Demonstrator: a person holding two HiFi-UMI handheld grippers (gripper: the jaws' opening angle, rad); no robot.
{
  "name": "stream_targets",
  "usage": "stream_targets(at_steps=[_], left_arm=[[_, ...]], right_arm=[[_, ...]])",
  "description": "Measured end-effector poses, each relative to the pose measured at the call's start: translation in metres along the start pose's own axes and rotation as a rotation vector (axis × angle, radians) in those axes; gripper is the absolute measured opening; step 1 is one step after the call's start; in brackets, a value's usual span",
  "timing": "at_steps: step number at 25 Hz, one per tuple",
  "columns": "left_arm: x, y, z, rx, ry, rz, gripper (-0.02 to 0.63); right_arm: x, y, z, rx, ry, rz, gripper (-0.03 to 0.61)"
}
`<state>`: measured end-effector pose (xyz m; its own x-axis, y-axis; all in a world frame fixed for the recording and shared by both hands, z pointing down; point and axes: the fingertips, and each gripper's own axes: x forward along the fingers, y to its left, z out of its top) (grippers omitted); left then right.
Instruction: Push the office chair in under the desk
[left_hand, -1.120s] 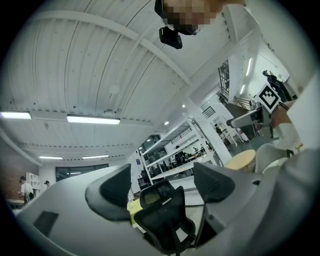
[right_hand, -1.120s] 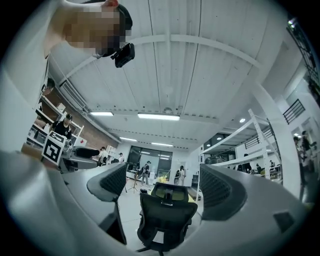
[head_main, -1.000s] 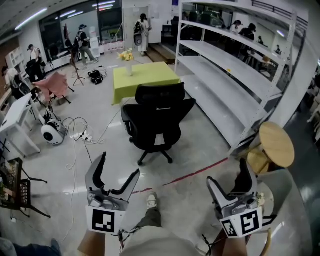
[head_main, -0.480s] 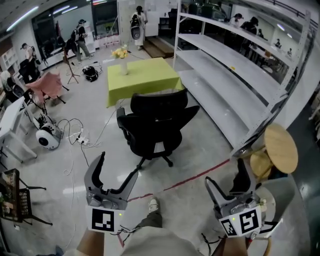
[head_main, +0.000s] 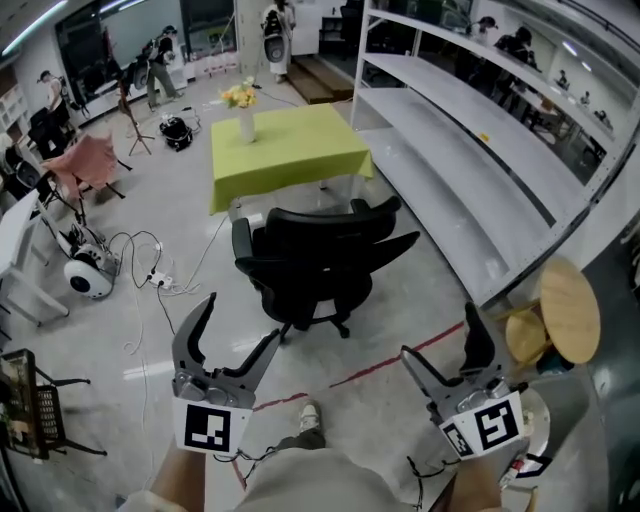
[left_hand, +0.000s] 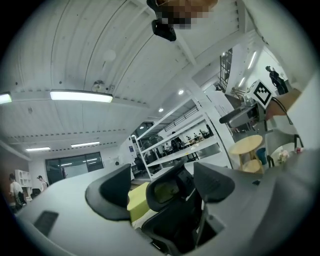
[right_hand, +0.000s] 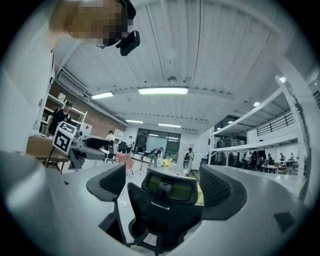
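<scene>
A black office chair (head_main: 320, 262) stands on the grey floor with its back toward me, a short way from the desk with a lime-green cloth (head_main: 285, 150). It also fills the space between the jaws in the left gripper view, chair (left_hand: 177, 212), and the right gripper view, chair (right_hand: 165, 207). My left gripper (head_main: 232, 335) is open and empty, low at the left, well short of the chair. My right gripper (head_main: 440, 345) is open and empty at the lower right, also apart from the chair.
A vase of flowers (head_main: 245, 115) stands on the desk. Long white shelving (head_main: 480, 130) runs along the right. A round wooden stool (head_main: 568, 310) is at the right. Cables and a white device (head_main: 85, 275) lie at the left. A red floor line (head_main: 390, 360) crosses ahead of my foot.
The view has moved forward: the chair and green desk sit nearer and lower in the head view. Both grippers stay open and have risen slightly toward the chair.
</scene>
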<state>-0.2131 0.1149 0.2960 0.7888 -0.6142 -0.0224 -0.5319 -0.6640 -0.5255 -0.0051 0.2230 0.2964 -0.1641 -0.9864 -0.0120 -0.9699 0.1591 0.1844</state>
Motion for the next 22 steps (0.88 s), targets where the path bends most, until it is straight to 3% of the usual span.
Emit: stream_targets(at_steps=[11,22], left_arm=[[0.083,0.026,-0.068,0.025,0.089,-0.106,0.387],[0.136,0.014,-0.122,0.081,0.264,-0.183,0.391]], right_arm=[[0.104,-0.041,-0.044,-0.109,0.171,0.105,0.468],[0.154,-0.077,-0.1,-0.149,0.337,0.237,0.468]])
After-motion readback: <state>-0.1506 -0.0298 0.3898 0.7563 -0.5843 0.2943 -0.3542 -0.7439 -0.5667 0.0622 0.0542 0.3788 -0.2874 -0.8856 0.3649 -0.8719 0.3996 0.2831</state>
